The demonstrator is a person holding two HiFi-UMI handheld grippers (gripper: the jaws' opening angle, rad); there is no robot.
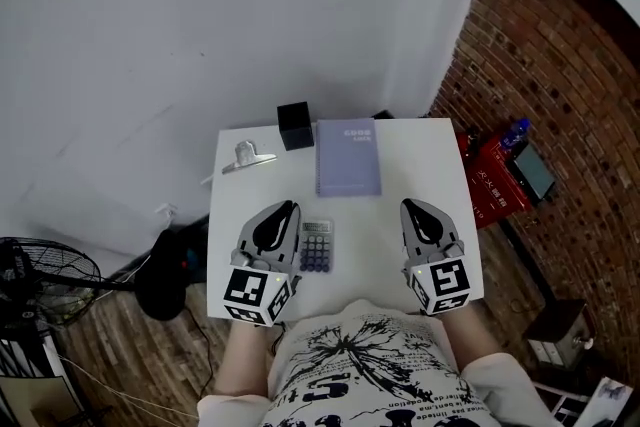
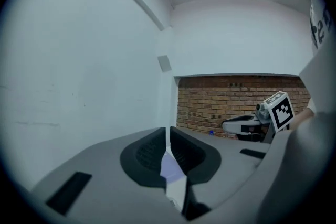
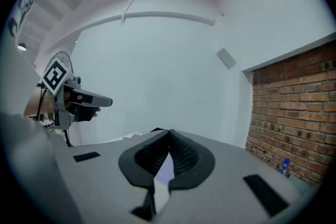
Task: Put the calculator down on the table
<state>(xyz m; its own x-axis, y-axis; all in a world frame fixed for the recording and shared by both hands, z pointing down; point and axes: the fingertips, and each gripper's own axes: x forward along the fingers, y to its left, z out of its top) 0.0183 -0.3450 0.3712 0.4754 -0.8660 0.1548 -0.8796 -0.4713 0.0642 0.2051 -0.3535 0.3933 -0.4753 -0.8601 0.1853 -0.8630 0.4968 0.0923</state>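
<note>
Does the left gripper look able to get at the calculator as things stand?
Probably yes: the calculator lies flat on the table just beside the left gripper, with nothing between them. Its jaws are shut, so they would need opening first.

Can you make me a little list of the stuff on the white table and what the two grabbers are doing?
table: white, small
calculator: flat on the table, not held
notebook: purple, closed, behind the calculator
black box: back edge, left of the notebook
metal clip: left of the notebook
left gripper: jaws together, empty
right gripper: jaws together, empty
</note>
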